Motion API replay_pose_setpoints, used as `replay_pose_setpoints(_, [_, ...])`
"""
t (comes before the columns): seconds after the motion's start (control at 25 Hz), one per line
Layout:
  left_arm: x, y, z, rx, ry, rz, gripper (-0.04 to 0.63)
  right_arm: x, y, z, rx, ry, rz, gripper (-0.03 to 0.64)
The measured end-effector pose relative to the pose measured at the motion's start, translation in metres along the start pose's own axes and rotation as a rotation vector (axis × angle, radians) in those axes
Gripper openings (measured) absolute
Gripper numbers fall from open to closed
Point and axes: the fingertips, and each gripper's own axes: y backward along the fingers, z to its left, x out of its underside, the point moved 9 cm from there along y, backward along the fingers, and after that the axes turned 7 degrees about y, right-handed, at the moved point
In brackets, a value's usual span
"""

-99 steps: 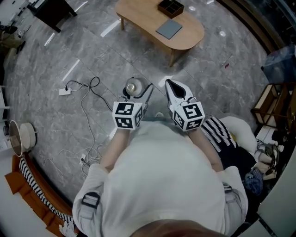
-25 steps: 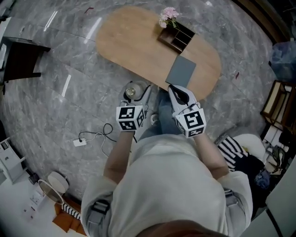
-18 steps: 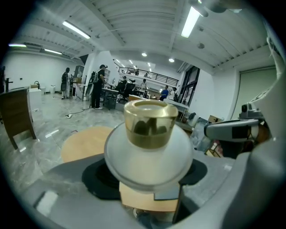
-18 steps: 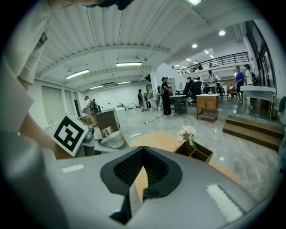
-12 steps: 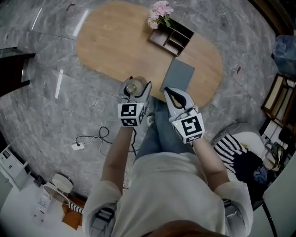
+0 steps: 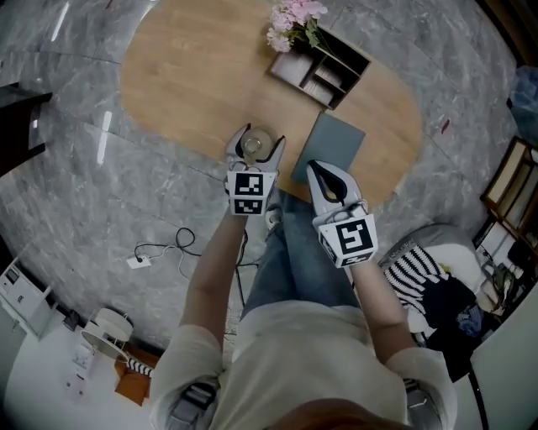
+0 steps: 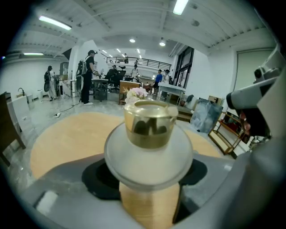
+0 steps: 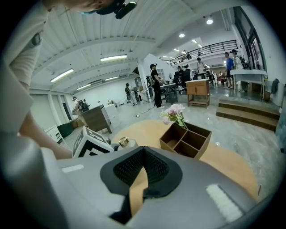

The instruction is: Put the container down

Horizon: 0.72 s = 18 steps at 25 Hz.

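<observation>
My left gripper [image 6: 255,141] is shut on the container [image 7: 149,129], a frosted white bottle with a gold cap, held upright between the dark pads. In the head view the container [image 6: 257,146] hangs over the near edge of the oval wooden table [image 6: 185,76]. My right gripper [image 6: 324,173] is beside it to the right, shut and holding nothing, its tip over the near edge of a grey mat [image 6: 334,141]. In the right gripper view the right gripper [image 8: 143,154] has its pads together, and the left gripper's marker cube [image 8: 91,142] shows to its left.
A wooden compartment box [image 6: 324,67] with pink flowers [image 6: 292,21] stands at the table's far side. On the marble floor lie a cable with a plug [image 6: 139,260] and a striped cloth [image 6: 420,269]. A shelf [image 6: 513,193] stands at the right. People stand far off in the room.
The person has stepped up to the table. Both grippers moved forward, and the left one with the container went from over the floor to over the table's near edge.
</observation>
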Motion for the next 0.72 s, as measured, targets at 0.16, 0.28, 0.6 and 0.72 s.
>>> replay_pose_setpoints(0.16, [0.01,-0.033,0.008,-0.005,-0.04,0.027,0.347,0.013,-0.015,-0.007,-0.003,-0.014,0.017,0.002])
replay_pose_setpoints(0.28, [0.019,-0.053,0.011,-0.012,-0.057,0.048,0.346,0.024,-0.023,-0.011,-0.007,-0.03,0.035,0.002])
replay_pose_setpoints(0.6, [0.043,-0.094,0.017,-0.02,-0.041,0.084,0.347,0.042,-0.046,-0.025,-0.016,-0.047,0.071,0.002])
replay_pose_setpoints(0.72, [0.048,-0.104,0.018,-0.023,-0.055,0.089,0.346,0.044,-0.052,-0.028,-0.017,-0.054,0.074,0.002])
